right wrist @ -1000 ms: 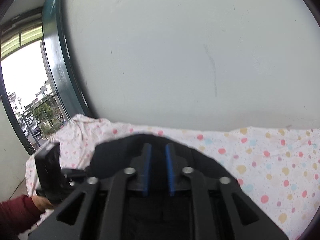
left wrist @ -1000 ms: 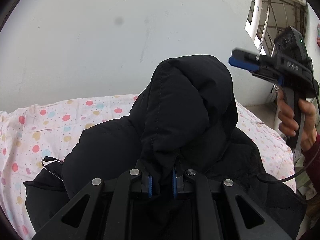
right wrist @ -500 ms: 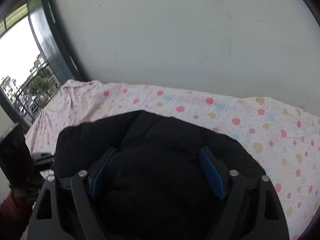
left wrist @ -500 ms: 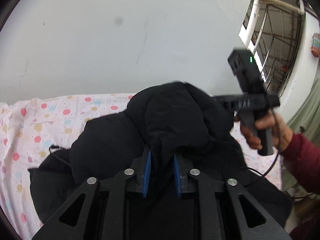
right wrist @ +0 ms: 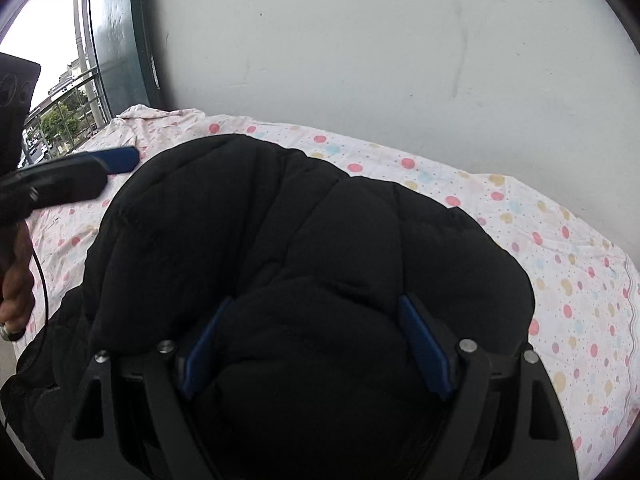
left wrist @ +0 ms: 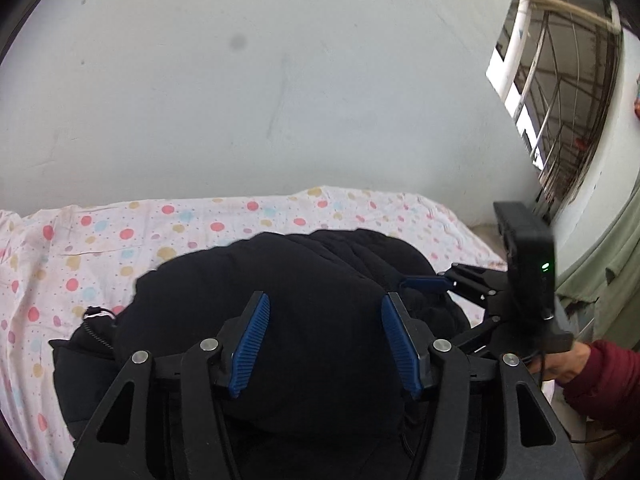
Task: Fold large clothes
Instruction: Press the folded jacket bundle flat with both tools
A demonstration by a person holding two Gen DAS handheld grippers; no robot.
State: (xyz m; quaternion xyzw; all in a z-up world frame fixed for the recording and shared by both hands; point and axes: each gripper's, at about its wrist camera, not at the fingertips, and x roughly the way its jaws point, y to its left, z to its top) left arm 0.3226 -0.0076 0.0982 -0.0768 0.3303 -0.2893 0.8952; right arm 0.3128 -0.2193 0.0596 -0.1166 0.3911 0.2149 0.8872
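I see left gripper [left wrist: 324, 340] spread, empty | right gripper [right wrist: 316, 350] spread over jacket [right wrist: 304, 240] on bed [right wrist: 560, 280] | risk: puffy padding springs open, undoing fold

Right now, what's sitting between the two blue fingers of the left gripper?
In the left wrist view, the left gripper is open, and only the black puffer jacket shows in the gap, lying on the polka-dot sheet.

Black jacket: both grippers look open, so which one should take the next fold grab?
Probably the right gripper: its open fingers straddle a raised bulge of the black jacket. The left gripper, also open, hangs over flatter fabric.
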